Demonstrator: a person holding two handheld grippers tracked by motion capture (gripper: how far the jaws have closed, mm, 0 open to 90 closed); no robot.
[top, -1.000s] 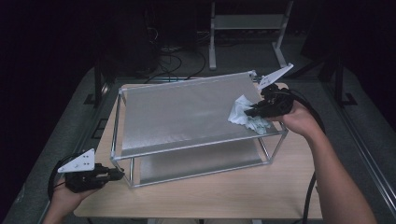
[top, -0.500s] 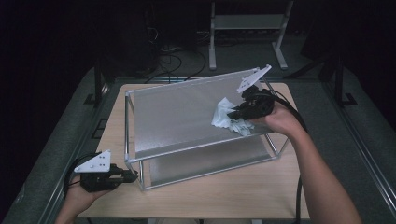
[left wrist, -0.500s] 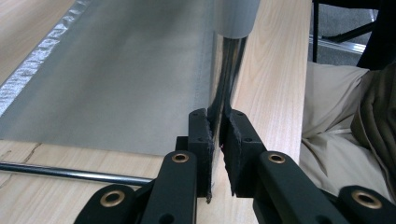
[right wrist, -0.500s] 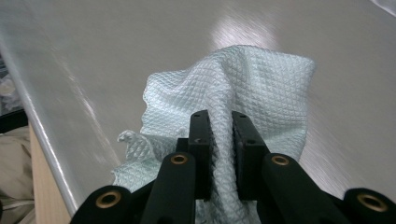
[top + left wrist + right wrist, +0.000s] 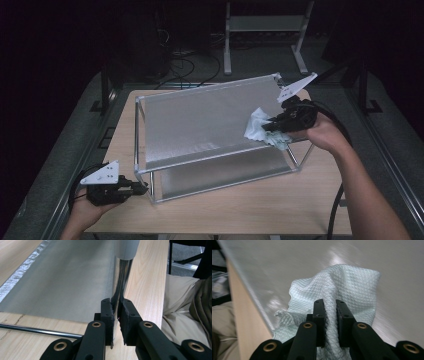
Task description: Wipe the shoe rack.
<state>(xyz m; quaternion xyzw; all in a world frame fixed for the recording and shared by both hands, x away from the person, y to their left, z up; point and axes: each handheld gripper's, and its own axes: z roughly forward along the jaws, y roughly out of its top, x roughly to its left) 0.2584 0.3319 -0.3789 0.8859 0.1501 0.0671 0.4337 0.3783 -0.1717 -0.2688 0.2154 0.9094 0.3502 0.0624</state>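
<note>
A two-tier metal rack [image 5: 200,125] stands on the wooden table [image 5: 260,200]. My left gripper [image 5: 142,189] is at the rack's front left corner. In the left gripper view it [image 5: 117,315] is shut on the shiny upright leg [image 5: 121,277], with the lower shelf [image 5: 62,277] beyond. My right gripper [image 5: 267,126] is at the right end of the top shelf, shut on a pale waffle-weave cloth [image 5: 257,127]. In the right gripper view the cloth [image 5: 352,282] bunches between the jaws of that gripper [image 5: 329,312] and lies against the grey shelf surface [image 5: 397,277].
A metal stand [image 5: 265,25] and loose cables [image 5: 185,65] sit on the dark floor behind the table. Bare wood runs along the table's front edge. The person's light trousers [image 5: 180,305] are close beside the table.
The right gripper carried the cloth left across the top shelf, then back toward the shelf's right end. The left gripper has kept its hold on the rack's leg.
</note>
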